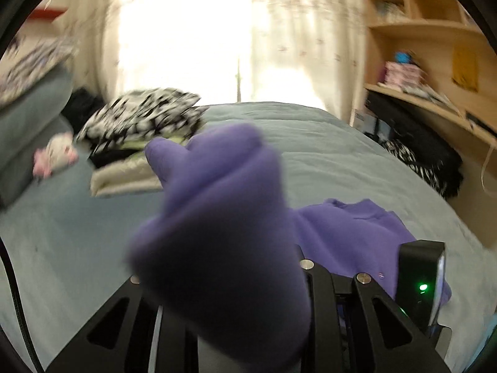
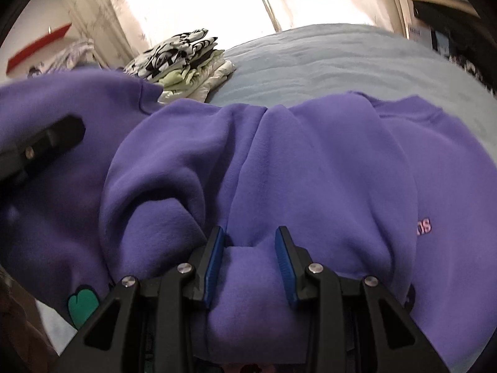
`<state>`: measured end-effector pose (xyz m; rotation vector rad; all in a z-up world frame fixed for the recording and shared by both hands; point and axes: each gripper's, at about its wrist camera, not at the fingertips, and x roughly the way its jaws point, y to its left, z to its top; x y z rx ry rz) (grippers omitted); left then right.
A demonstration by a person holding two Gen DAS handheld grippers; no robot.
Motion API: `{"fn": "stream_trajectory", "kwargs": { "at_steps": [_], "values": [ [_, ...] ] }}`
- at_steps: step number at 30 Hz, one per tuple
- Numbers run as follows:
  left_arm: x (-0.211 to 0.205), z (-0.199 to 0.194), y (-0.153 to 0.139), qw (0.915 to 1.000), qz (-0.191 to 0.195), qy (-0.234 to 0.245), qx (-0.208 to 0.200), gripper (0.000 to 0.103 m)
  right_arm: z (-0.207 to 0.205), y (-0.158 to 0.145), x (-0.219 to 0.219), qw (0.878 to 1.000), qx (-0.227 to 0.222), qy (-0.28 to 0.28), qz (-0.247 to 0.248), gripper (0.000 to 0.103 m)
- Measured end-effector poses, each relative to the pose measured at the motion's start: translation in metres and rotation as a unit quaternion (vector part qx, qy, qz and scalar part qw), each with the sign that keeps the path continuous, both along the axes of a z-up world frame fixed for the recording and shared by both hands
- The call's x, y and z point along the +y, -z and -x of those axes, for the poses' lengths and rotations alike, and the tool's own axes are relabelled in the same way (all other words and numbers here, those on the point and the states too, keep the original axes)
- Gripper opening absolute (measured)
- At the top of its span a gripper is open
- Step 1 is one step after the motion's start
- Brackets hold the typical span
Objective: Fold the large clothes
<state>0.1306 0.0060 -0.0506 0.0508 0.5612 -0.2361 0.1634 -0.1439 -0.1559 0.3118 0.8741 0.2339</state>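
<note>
Two claws (left (image 1: 217, 279), right (image 2: 250, 261)) each grip one purple sweatshirt (image 2: 310, 161) on one bed (image 2: 310, 62).

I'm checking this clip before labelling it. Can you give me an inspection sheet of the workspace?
Surface: bed with pale blue cover, lightly wrinkled.
Job's things: purple sweatshirt, bunched and partly lifted off the bed.
Clutter: stack of folded clothes at the far left of the bed; dark clothes at its right edge.
Grippers: left gripper shut on a sweatshirt fold that hides its fingers; right gripper shut on another fold.
Cables: black cable at the left wrist view's edge.
Surroundings: bright curtained window, wooden shelves.
</note>
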Motion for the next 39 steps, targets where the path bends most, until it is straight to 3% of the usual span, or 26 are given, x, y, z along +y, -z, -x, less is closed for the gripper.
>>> {"fn": "stream_trajectory", "kwargs": {
  "at_steps": [9, 13, 16, 20, 23, 26, 27, 28, 33, 35, 38, 39],
  "values": [
    [-0.087, 0.011, -0.017, 0.9947, -0.07, 0.064, -0.039, 0.023, 0.029, -0.016, -0.074, 0.992, 0.046, 0.004, -0.12, 0.036],
    [-0.127, 0.015, -0.016, 0.9914, -0.082, 0.095, -0.039, 0.023, 0.057, -0.027, -0.131, 0.993, 0.047, 0.088, -0.062, 0.036],
    [-0.166, 0.021, -0.011, 0.9868, -0.096, 0.126, -0.036, 0.023, 0.078, -0.034, -0.174, 0.985, 0.045, 0.166, -0.024, 0.036],
    [-0.217, 0.033, 0.015, 0.9733, -0.137, 0.183, -0.023, 0.024, 0.099, -0.04, -0.214, 0.973, 0.034, 0.224, -0.038, 0.036],
    [-0.253, 0.041, 0.06, 0.9516, -0.202, 0.231, -0.009, 0.029, 0.112, -0.04, -0.231, 0.967, 0.034, 0.25, -0.036, 0.036],
    [-0.268, 0.041, 0.099, 0.9398, -0.24, 0.242, 0.019, 0.029, 0.118, -0.033, -0.241, 0.963, 0.045, 0.263, -0.034, 0.036],
    [-0.271, 0.044, 0.105, 0.9373, -0.249, 0.243, 0.009, 0.029, 0.12, -0.03, -0.242, 0.963, 0.048, 0.264, -0.038, 0.036],
    [-0.273, 0.049, 0.106, 0.9347, -0.255, 0.247, -0.004, 0.031, 0.121, -0.028, -0.245, 0.963, 0.05, 0.263, -0.04, 0.036],
    [-0.261, 0.038, 0.098, 0.9339, -0.23, 0.273, 0.013, 0.047, 0.128, -0.025, -0.254, 0.961, 0.053, 0.266, -0.044, 0.036],
    [-0.255, 0.037, 0.094, 0.9317, -0.221, 0.288, 0.016, 0.066, 0.13, -0.026, -0.256, 0.962, 0.051, 0.265, -0.05, 0.036],
    [-0.25, 0.041, 0.083, 0.9264, -0.203, 0.316, 0.019, 0.083, 0.131, -0.029, -0.256, 0.963, 0.043, 0.262, -0.054, 0.036],
    [-0.251, 0.045, 0.081, 0.9244, -0.201, 0.324, 0.019, 0.084, 0.131, -0.031, -0.255, 0.963, 0.041, 0.261, -0.054, 0.036]
  ]
}}
